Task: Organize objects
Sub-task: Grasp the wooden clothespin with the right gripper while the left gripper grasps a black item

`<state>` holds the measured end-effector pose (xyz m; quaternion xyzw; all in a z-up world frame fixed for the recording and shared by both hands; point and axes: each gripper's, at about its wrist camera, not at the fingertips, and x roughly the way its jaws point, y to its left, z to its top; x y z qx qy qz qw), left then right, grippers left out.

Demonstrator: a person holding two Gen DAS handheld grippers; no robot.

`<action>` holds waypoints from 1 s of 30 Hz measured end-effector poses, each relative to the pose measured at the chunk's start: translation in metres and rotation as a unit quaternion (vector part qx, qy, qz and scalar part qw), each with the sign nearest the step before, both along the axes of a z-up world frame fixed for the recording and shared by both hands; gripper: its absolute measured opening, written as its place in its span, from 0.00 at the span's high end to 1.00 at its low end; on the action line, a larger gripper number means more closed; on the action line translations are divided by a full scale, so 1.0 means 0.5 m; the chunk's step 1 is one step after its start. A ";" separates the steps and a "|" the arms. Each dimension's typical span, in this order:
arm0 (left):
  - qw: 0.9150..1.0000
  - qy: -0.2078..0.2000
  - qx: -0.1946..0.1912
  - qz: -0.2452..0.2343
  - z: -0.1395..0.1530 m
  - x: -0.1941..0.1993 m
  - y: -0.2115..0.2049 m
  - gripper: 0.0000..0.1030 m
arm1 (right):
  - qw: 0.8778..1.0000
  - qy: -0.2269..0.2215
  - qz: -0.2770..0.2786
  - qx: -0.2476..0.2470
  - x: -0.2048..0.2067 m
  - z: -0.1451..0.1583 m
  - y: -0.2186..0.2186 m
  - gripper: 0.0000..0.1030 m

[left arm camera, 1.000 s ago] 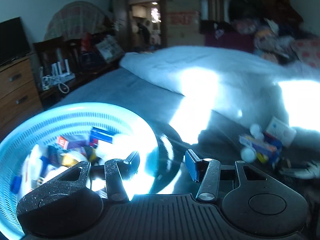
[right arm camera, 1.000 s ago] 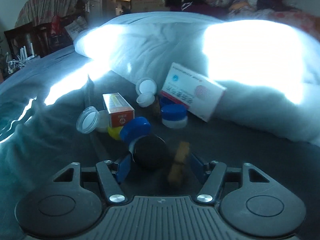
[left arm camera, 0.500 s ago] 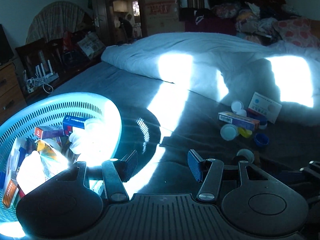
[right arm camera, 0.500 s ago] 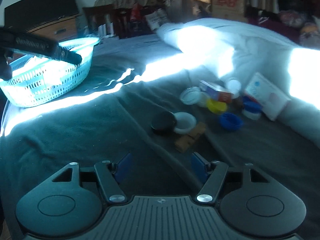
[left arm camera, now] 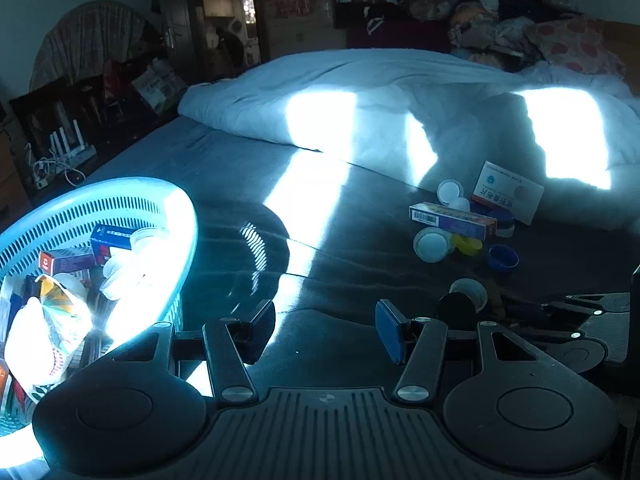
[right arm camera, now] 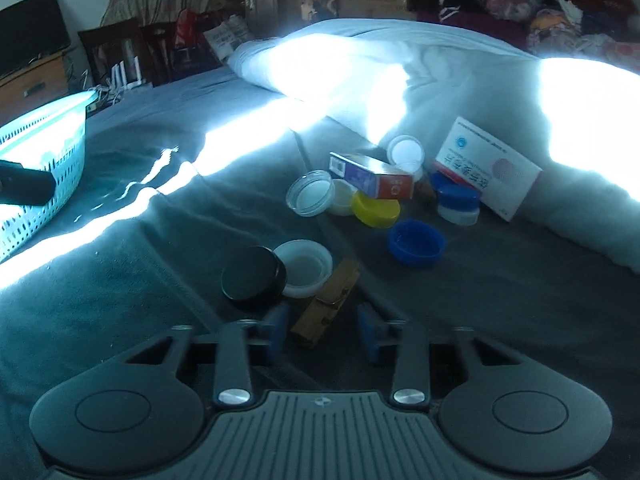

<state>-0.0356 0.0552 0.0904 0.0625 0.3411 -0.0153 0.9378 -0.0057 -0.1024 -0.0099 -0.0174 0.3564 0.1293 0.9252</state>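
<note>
2 grippers, jaws apart, empty, bare bedspread [left arm camera: 328, 344] between basket [left arm camera: 120, 200] rim and clutter.

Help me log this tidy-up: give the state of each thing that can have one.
left claw: open, empty
right claw: open, around the wooden clothespin, not gripping
basket: partly filled
black jar: lid on, tipped
blue cap: hollow side up
white box: leaning on duvet
</note>
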 end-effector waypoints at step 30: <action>0.993 0.031 0.012 -0.111 -0.176 0.091 -0.189 0.61 | 0.999 -0.029 -0.043 0.010 -0.089 -0.014 -0.110 0.85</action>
